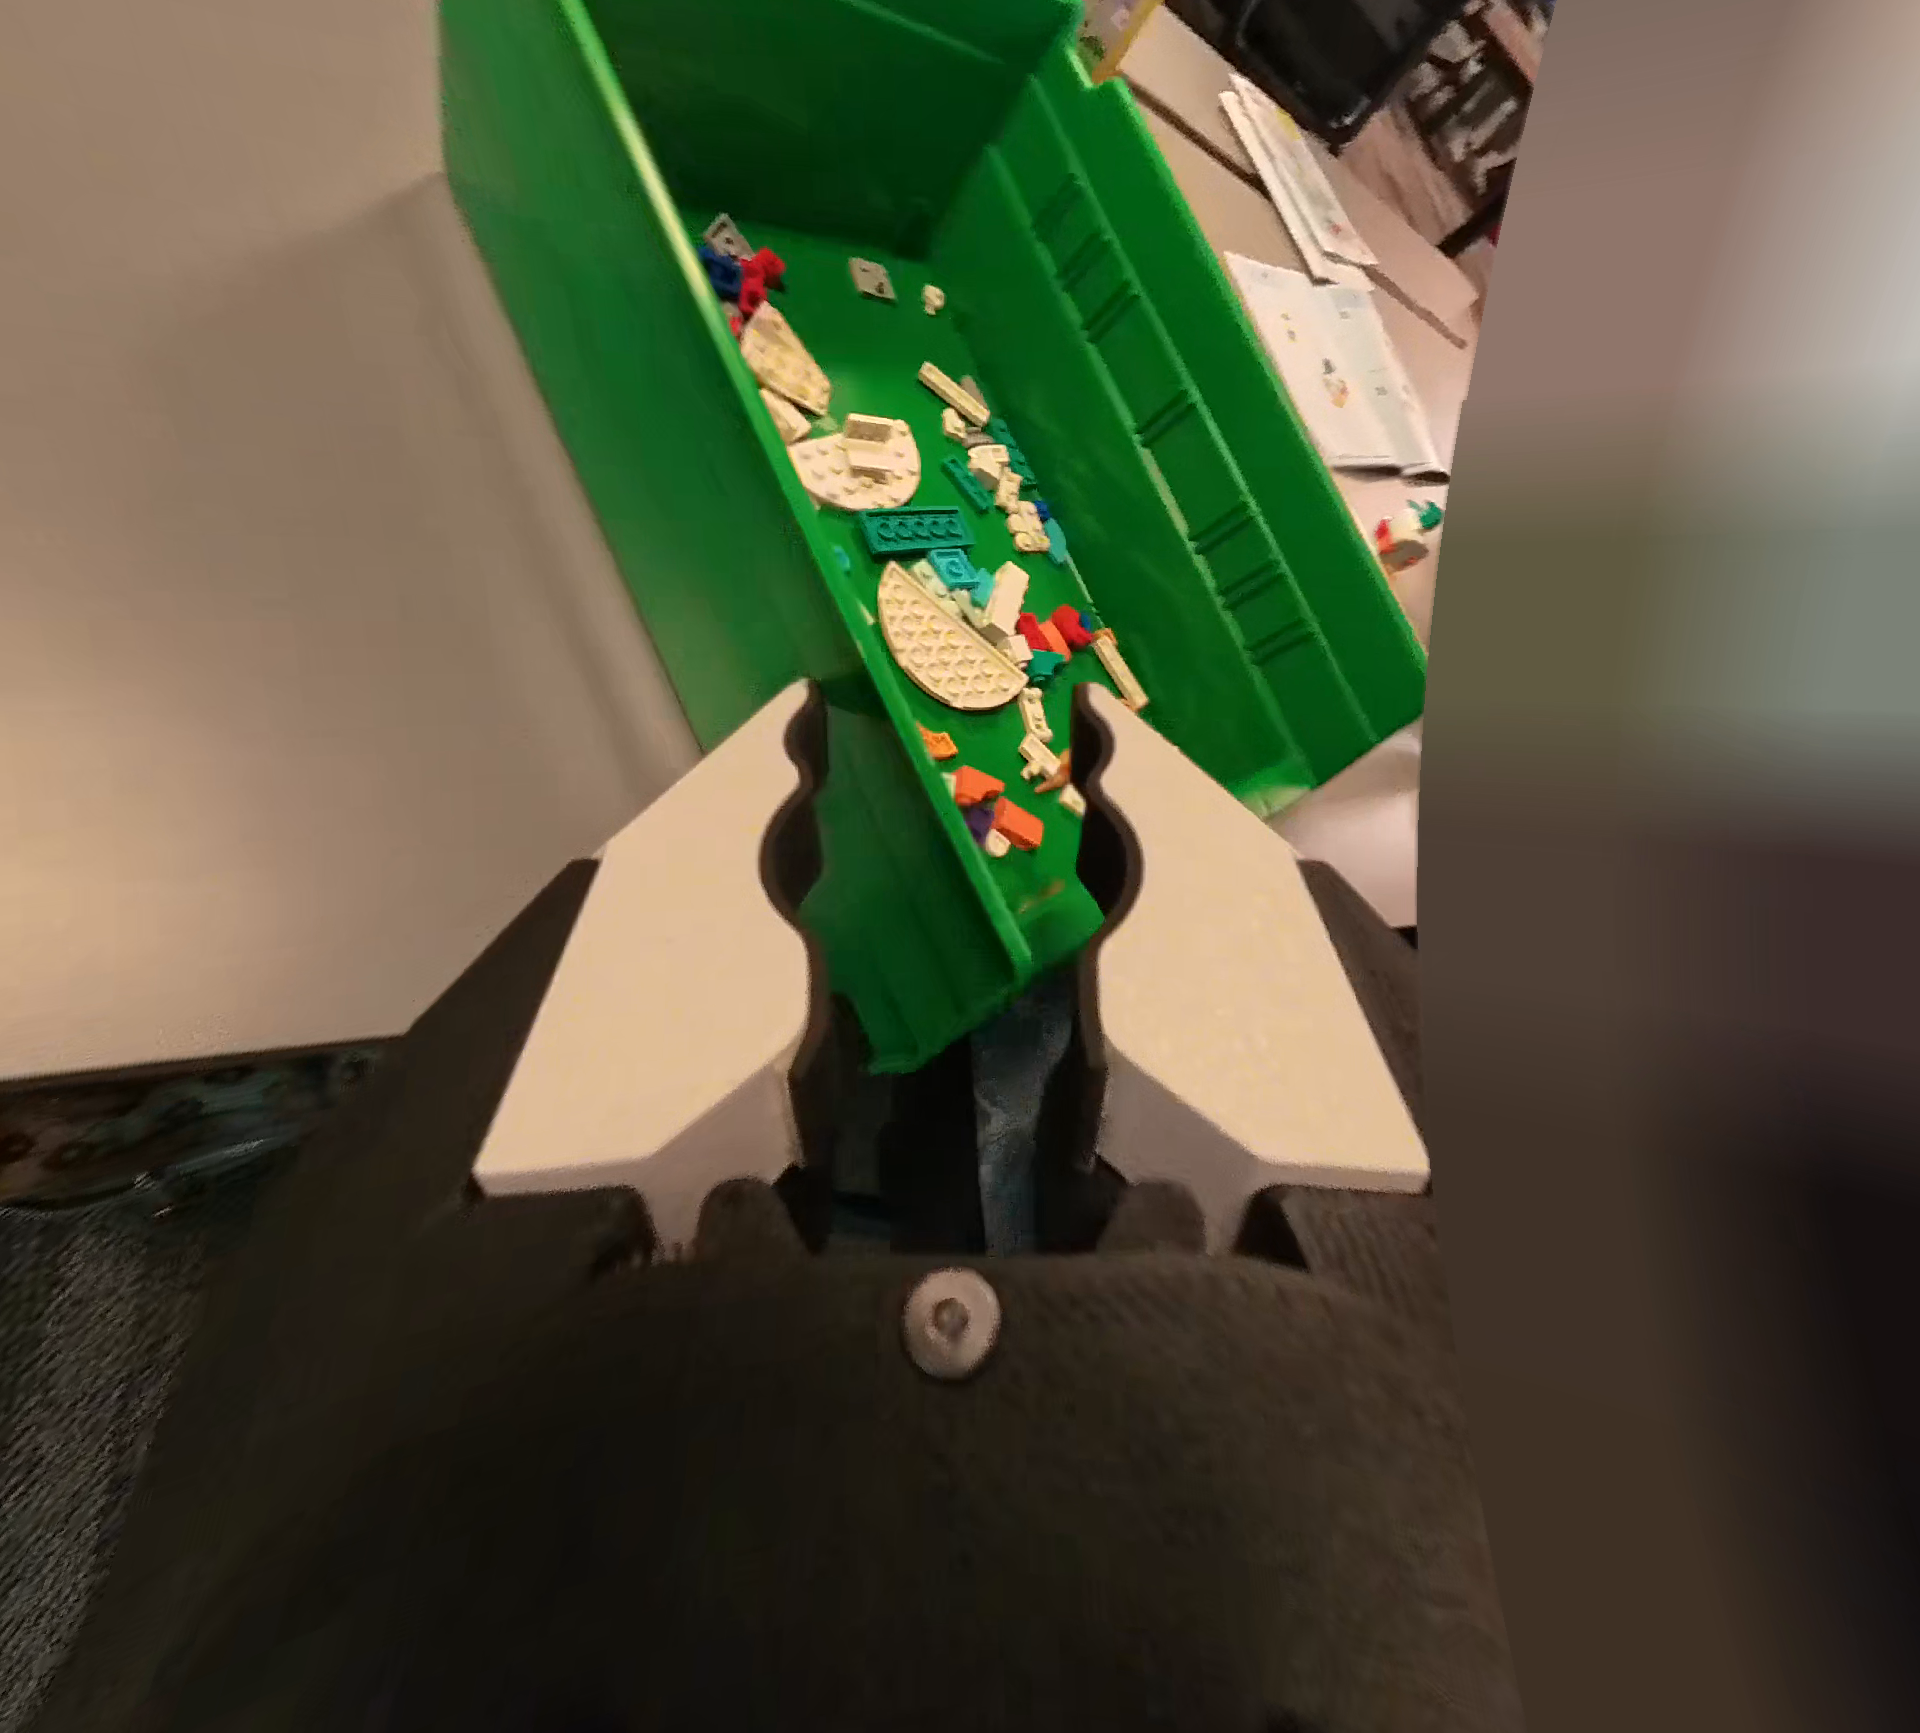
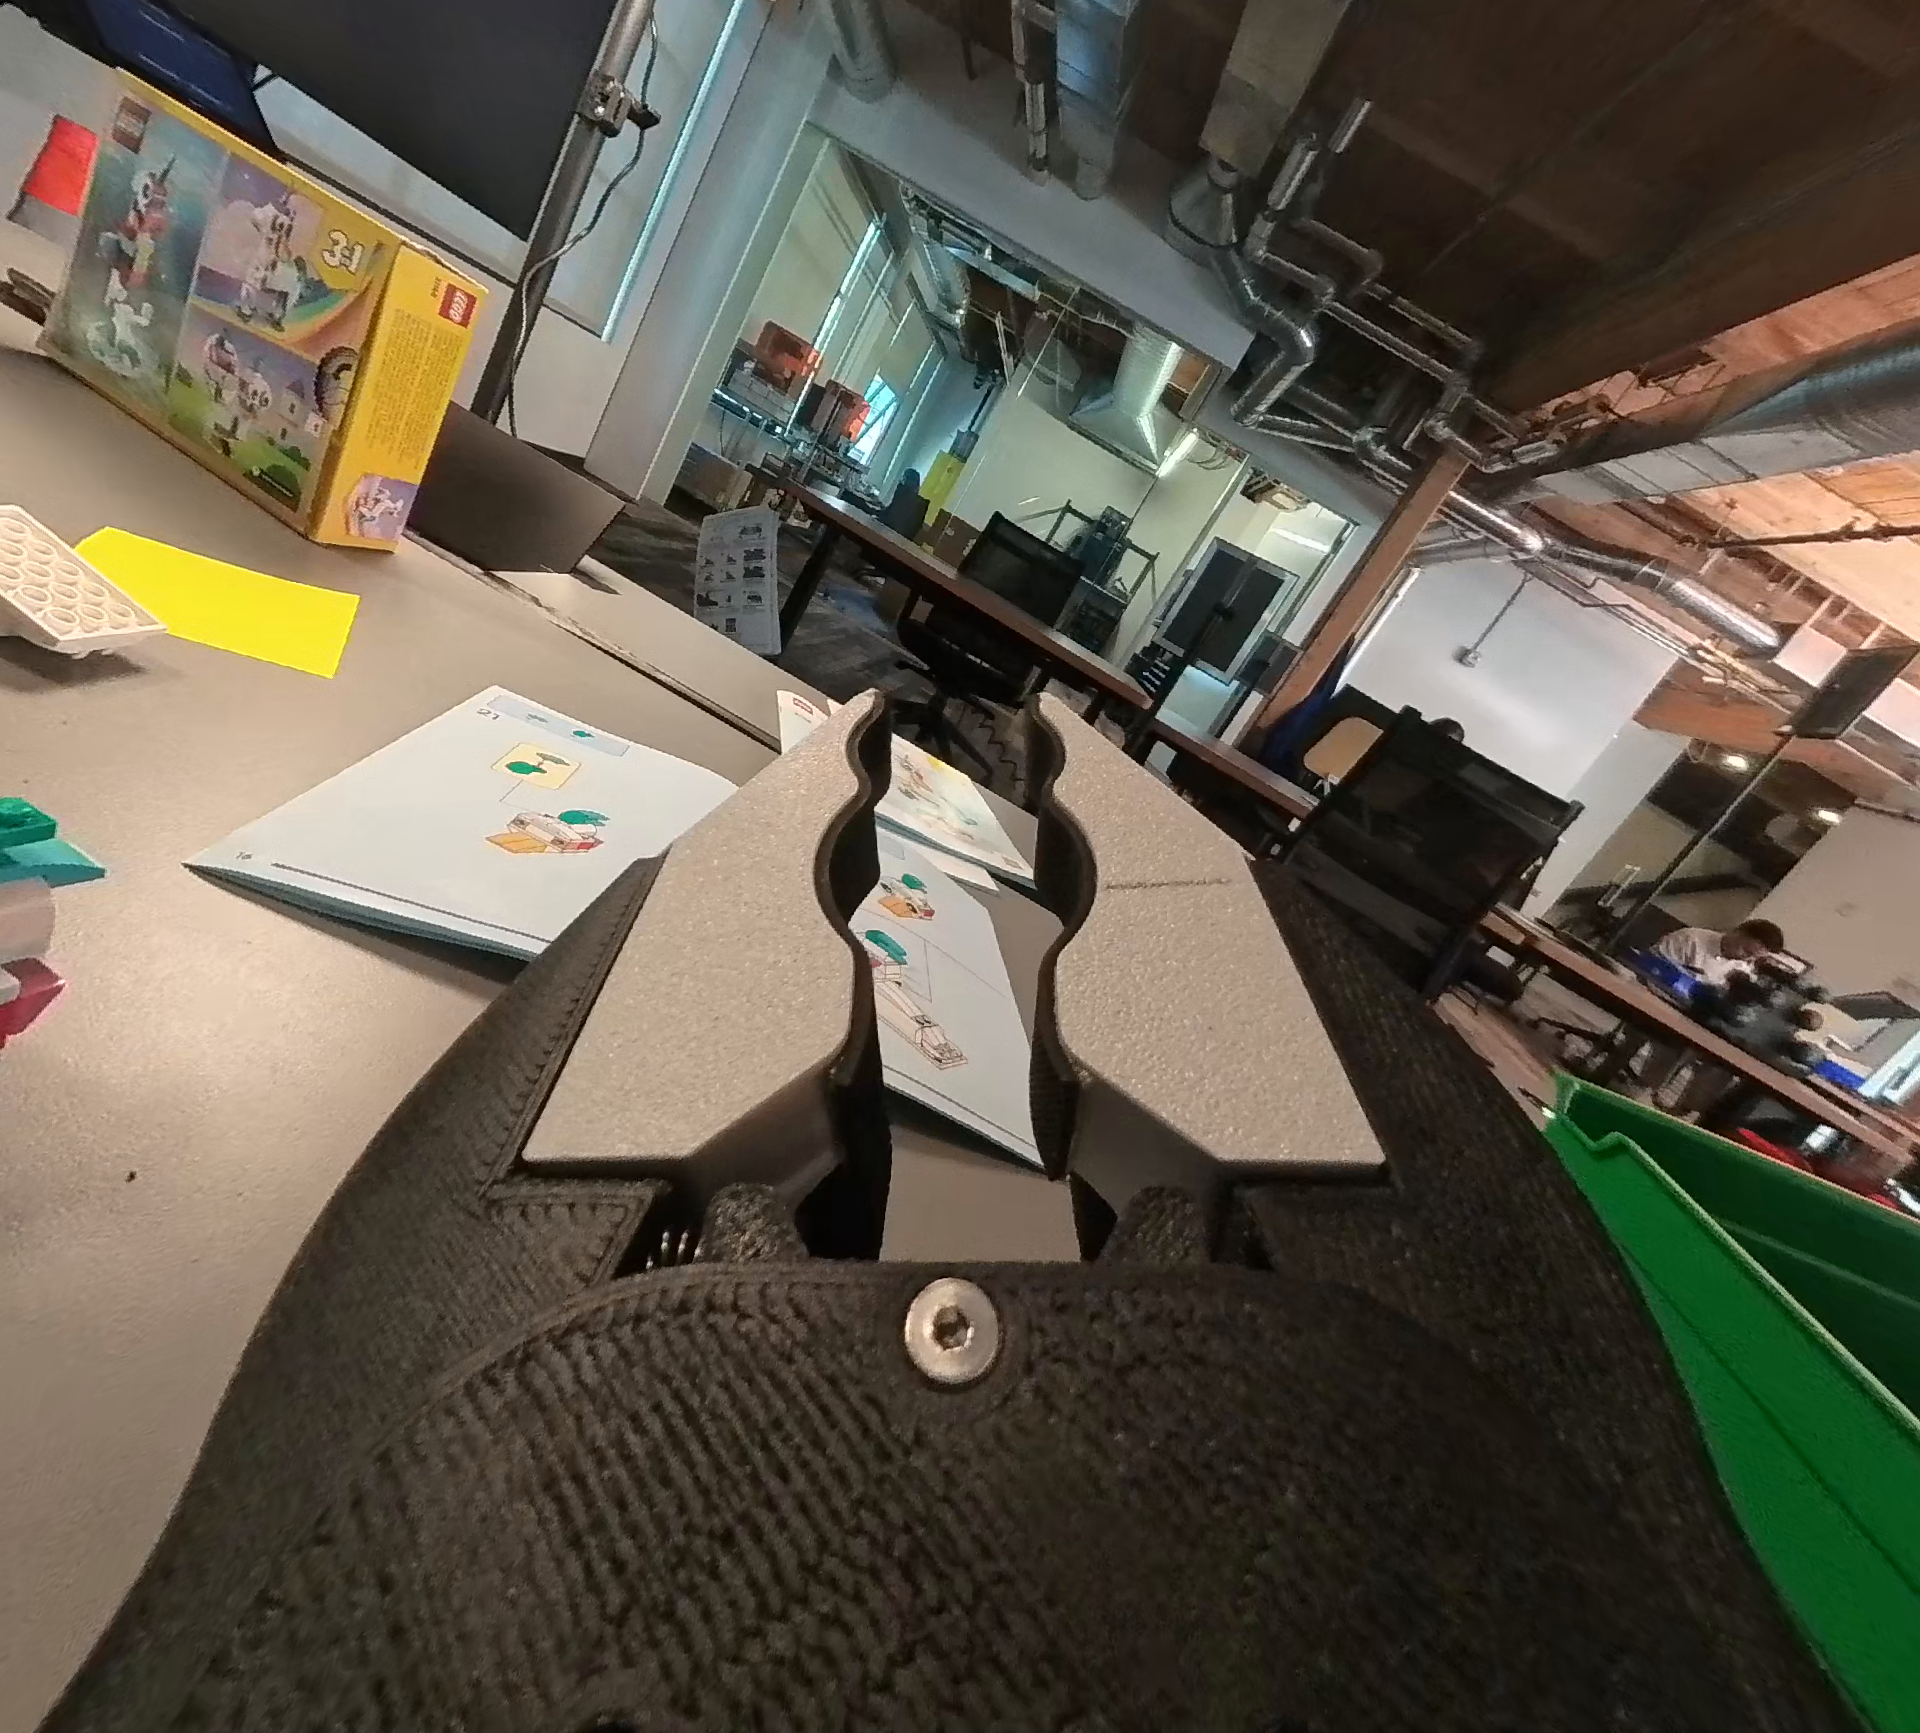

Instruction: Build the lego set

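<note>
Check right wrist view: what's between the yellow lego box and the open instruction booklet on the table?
In the right wrist view, a flat yellow sheet lies on the grey table between the lego box and the booklet; otherwise bare tabletop.

My left claw (image 1: pixel 945 717) covers the near corner of the green bin (image 1: pixel 831 73), whose top leaves the frame. Its small loose bricks (image 1: pixel 987 613) blur together. In my right view, a half-built model (image 2: pixel 31 904) is cut off at the left edge.

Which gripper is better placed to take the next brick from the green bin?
Probably the left gripper: it hangs open over the green bin of loose bricks. The right gripper faces away.
</note>
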Motion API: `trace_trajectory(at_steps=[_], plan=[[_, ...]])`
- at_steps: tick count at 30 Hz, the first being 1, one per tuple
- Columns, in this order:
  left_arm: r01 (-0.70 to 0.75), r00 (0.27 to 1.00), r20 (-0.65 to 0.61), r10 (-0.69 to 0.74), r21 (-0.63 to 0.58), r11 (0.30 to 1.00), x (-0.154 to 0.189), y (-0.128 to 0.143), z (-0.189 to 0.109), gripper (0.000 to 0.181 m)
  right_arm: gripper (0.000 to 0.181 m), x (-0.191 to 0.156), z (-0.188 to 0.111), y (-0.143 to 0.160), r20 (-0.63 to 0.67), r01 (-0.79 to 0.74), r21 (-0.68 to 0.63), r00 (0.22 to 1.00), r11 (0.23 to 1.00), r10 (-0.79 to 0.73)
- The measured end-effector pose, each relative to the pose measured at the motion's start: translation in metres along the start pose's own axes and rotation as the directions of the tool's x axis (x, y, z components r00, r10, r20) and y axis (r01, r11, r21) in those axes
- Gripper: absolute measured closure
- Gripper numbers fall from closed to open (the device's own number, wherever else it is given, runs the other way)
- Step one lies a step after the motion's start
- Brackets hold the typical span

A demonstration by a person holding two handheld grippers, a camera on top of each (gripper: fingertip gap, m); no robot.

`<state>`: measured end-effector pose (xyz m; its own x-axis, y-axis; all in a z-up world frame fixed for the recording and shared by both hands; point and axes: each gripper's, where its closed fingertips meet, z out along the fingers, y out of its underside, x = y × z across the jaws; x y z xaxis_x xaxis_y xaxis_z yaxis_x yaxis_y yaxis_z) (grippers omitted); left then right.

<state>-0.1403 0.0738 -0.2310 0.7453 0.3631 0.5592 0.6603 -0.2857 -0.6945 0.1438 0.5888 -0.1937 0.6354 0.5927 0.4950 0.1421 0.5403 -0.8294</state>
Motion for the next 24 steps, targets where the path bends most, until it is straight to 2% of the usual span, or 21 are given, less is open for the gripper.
trace_trajectory(at_steps=[4,6,12,17,18,19,22,24], plan=[[0.015,0.997,-0.076,-0.012,0.04,0.999,0.011,-0.008,0.002,0.139,0.159,0.0,0.0,0.0,-0.001,-0.001,0.001,1.0,1.0,0.001],[0.008,0.998,-0.068,-0.001,0.09,0.996,0.012,-0.019,-0.001,0.141,0.159,0.001,-0.001,0.0,-0.003,-0.003,0.002,1.0,1.0,0.003],[-0.253,0.967,0.028,0.251,0.11,0.961,0.034,-0.044,-0.001,0.143,0.158,0.001,0.0,0.0,-0.003,-0.006,0.001,1.0,1.0,0.006],[-0.421,0.899,0.124,0.42,-0.019,0.907,0.039,-0.07,0.018,0.146,0.158,0.002,0.0,0.0,-0.007,-0.016,0.001,1.0,1.0,0.016],[-0.453,0.881,0.124,0.457,-0.054,0.89,0.04,-0.075,0.026,0.16,0.159,0.003,0.0,0.0,-0.007,-0.019,0.002,1.0,1.0,0.019],[-0.501,0.852,0.122,0.51,-0.097,0.86,0.041,-0.078,0.035,0.174,0.159,0.003,0.0,0.0,-0.006,-0.023,0.005,1.0,1.0,0.023],[-0.605,0.745,0.132,0.654,-0.281,0.745,0.033,-0.086,0.066,0.18,0.158,0.004,0.0,-0.001,-0.004,-0.035,0.009,0.999,0.999,0.035],[-0.612,0.721,0.063,0.69,-0.408,0.677,0.029,-0.081,0.089,0.181,0.158,0.004,0.0,-0.001,-0.002,-0.042,0.012,0.999,0.999,0.042]])
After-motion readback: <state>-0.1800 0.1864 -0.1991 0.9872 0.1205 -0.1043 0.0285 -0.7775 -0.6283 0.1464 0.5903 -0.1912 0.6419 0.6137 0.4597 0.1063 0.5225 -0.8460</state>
